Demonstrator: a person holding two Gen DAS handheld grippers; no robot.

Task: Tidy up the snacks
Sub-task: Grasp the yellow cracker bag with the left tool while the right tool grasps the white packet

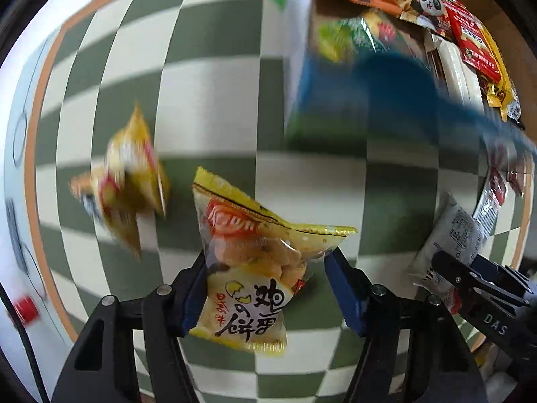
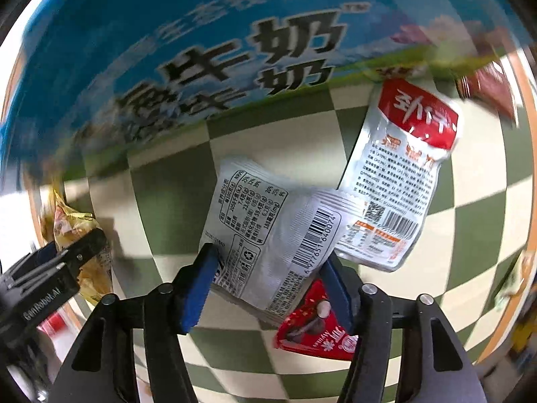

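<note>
Left tool (image 1: 265, 270) pinching yellow snack packet (image 1: 255, 265), long axis pointing forward; right tool (image 2: 268, 268) pinching white packet (image 2: 268, 235).

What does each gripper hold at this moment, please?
Left gripper: closed on the yellow snack packet.
Right gripper: closed on the white snack packet.

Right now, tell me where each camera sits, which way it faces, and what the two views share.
Left wrist: rides the left gripper, looks down along its fingers at the checkered cloth; its blue pads clamp a yellow rice-cracker packet.
Right wrist: rides the right gripper, faces a blue milk carton box; its pads hold a silver barcode packet.
Shared: each shows the other gripper with its packet at its edge, plus box and cloth.
</note>
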